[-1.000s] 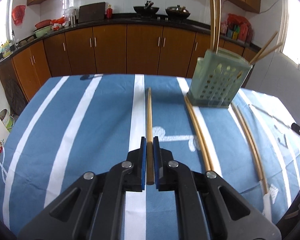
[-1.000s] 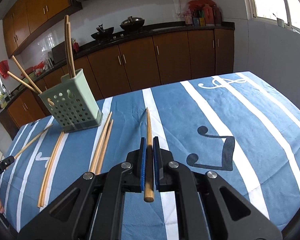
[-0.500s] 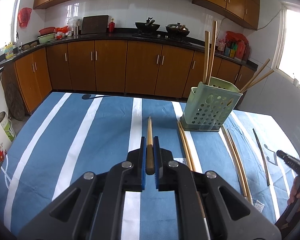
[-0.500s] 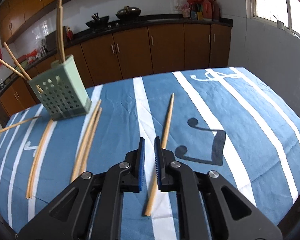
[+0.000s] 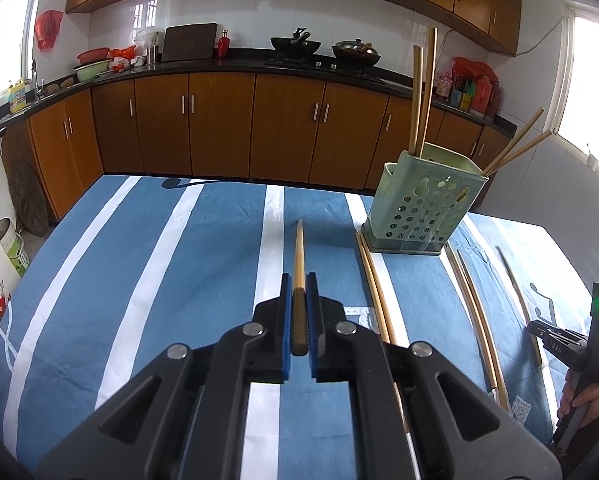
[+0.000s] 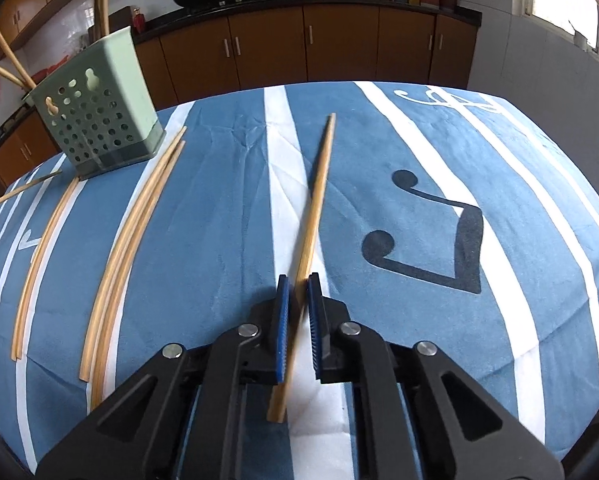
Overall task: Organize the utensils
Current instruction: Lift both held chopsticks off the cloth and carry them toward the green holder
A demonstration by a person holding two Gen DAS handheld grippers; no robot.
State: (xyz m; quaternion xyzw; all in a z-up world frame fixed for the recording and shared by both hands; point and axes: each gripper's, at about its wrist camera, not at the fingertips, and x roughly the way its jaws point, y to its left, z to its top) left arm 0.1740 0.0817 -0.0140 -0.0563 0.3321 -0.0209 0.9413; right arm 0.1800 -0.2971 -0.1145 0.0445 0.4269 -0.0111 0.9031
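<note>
My left gripper (image 5: 298,286) is shut on a wooden chopstick (image 5: 298,256) and holds it above the blue striped tablecloth, pointing forward. The green perforated utensil holder (image 5: 421,204) stands ahead to the right with several chopsticks upright in it. My right gripper (image 6: 298,288) is open, its jaws either side of a loose chopstick (image 6: 315,200) that lies tilted on the cloth. The holder (image 6: 99,120) is at the far left in the right wrist view. More chopsticks (image 6: 135,232) lie on the cloth beside it.
Pairs of chopsticks (image 5: 373,288) lie right of my left gripper, and more (image 5: 475,312) lie past the holder. The right gripper and hand show at the right edge (image 5: 579,352). Kitchen cabinets (image 5: 219,120) stand behind the table.
My right gripper opened and let its chopstick drop onto the cloth, then dropped low over it. My left gripper rose with its chopstick held.
</note>
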